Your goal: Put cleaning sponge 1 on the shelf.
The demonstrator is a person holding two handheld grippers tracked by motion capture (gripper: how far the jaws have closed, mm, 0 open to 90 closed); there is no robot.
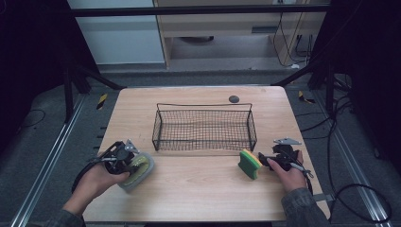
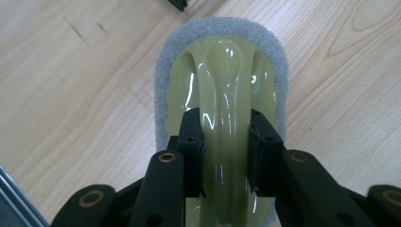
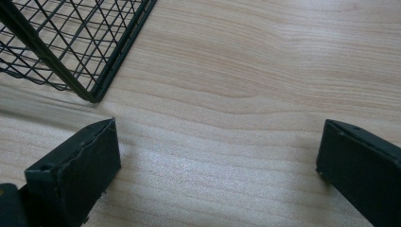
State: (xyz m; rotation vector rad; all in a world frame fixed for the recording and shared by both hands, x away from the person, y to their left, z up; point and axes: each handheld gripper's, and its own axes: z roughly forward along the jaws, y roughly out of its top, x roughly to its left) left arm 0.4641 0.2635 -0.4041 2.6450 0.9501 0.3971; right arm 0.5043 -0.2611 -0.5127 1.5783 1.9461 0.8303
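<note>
Left hand-held gripper, lower left of the high view, clamps the handle of the scrub pad over the worktop. Right hand-held gripper, jaws wide and empty, sits beside the green-yellow sponge, near the wire basket.

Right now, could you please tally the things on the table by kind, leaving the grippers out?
Handled scrubbers (grey pad, yellow-green handle): 1
Green-and-yellow sponges: 1
Black wire baskets: 1
Small dark round discs: 1
Total: 4
</note>
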